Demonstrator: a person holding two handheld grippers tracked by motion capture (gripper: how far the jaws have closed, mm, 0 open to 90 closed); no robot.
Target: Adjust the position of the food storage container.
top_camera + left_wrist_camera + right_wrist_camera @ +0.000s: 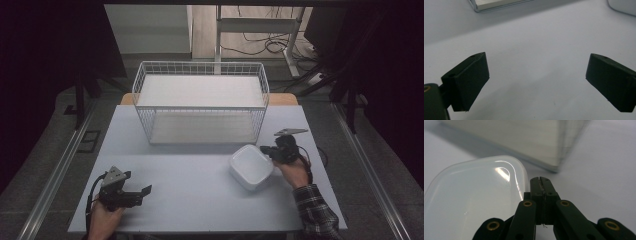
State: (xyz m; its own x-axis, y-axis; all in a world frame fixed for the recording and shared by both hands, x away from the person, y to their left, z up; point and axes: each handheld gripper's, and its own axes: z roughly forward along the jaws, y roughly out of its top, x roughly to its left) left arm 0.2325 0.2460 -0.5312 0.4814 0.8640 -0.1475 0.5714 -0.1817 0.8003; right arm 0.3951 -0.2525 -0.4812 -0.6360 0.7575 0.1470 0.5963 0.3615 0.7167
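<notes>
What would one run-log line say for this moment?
left gripper: open, empty, near table | right gripper: shut beside white container rim | wire basket: behind

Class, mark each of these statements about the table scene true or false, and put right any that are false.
1. The left gripper has its fingers spread wide apart. True.
2. The white container sits inside the wire basket. False: it rests on the table, in front of the basket and near its right corner.
3. The right gripper is at the container's right edge with its fingers pressed together. True.
4. The left gripper is holding the container. False: only bare table shows between its fingers.
5. The wire basket stands at the far side of the table. True.
</notes>
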